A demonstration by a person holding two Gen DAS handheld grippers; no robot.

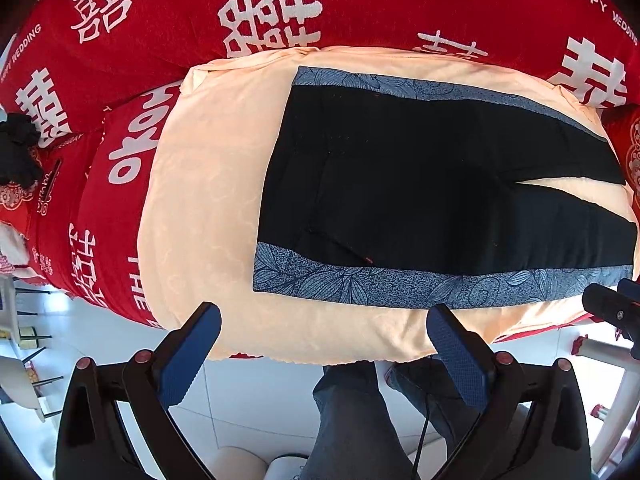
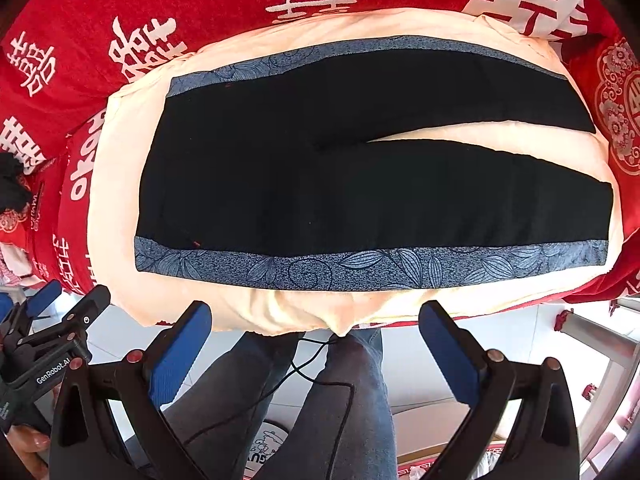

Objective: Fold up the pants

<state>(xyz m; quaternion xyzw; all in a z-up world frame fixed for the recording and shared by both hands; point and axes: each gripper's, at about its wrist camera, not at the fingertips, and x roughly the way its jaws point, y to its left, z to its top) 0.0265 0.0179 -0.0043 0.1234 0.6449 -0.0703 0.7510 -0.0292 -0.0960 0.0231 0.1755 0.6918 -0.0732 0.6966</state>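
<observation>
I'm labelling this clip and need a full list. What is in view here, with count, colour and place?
pants: one, black with blue leaf-print side stripes, flat on the cushion, legs slightly parted at right.
cushion: one, peach, on the red cover.
bed cover: one, red with white characters, beneath and behind.
dark bundle: one, black, far left.
floor: white tiles, below.
person's legs: two, grey jeans, standing by the bed edge.
left gripper: open, empty, short of the pants.
right gripper: open, empty.

Home bedroom: red wedding bedspread (image 1: 168, 8), white-tiled floor (image 1: 260, 392).
</observation>
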